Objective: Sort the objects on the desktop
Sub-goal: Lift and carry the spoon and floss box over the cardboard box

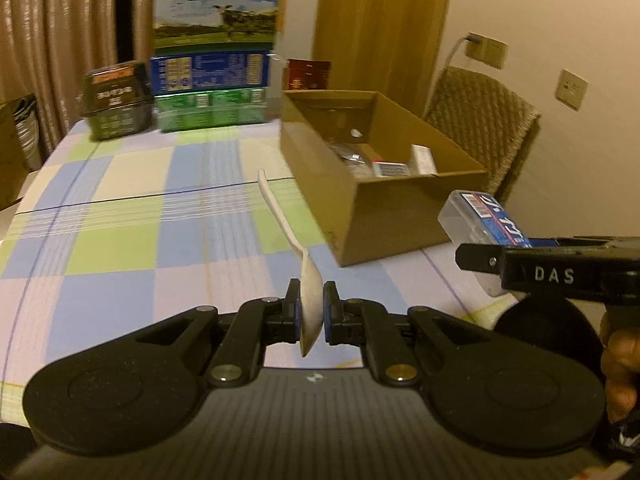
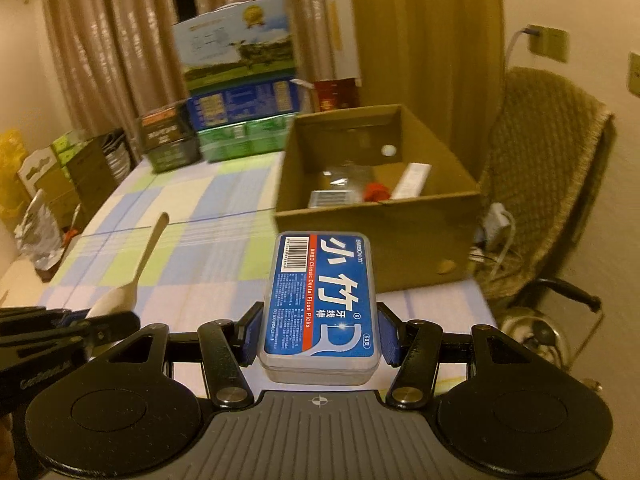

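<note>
Meanwhile, both tools grip items just short of the box (image 2: 376, 240) rim.

Both my grippers are the same build, all matte black plastic. My left gripper (image 1: 312, 312) has two big round discs at the base, angled linkage arms with shiny silver pivot pins, and blue pads (image 1: 297, 314) lining the inside of each finger. The body in the middle is ribbed grey with a tiny crosshair mark. My right gripper (image 2: 319, 334) looks identical from its own camera. From the left one its side reads "DAS" in white letters, with a small screw up front.
</note>
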Tool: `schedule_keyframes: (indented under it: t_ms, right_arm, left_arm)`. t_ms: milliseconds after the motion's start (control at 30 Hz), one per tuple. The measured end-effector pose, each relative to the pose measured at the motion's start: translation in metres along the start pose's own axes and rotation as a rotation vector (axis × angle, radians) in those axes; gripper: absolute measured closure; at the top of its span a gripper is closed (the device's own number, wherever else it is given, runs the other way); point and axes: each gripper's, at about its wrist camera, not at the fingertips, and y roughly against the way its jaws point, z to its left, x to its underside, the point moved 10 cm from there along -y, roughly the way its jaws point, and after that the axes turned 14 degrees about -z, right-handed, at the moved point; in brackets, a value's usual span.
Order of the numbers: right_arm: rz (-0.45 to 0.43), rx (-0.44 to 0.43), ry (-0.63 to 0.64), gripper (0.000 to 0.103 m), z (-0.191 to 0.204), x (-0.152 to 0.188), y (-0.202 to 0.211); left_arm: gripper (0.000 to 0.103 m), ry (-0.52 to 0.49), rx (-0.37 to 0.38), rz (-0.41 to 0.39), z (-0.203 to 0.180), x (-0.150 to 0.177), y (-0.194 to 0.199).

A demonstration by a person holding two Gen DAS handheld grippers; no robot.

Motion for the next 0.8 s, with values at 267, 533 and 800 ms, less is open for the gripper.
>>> schedule_keyframes:
  t_ms: [267,533,800]
  right_arm:
    - [-0.013,0.063,-0.017,0.050,-0.037,-0.002,0.014]
    - [-0.028,0.104,-0.035,0.050,-0.063,-0.010,0.020]
    - [-0.032,0.117,-0.032,0.050,-0.073,-0.013,0.018]
  left_arm:
    - [0.096,-0.038,0.070,0.008,-0.042,-0.001,-0.008]
    - [0.096,-0.068,0.113,0.002,-0.072,-0.006,-0.015]
    - [0.096,-0.078,0.128,-0.003,-0.084,-0.011,-0.024]
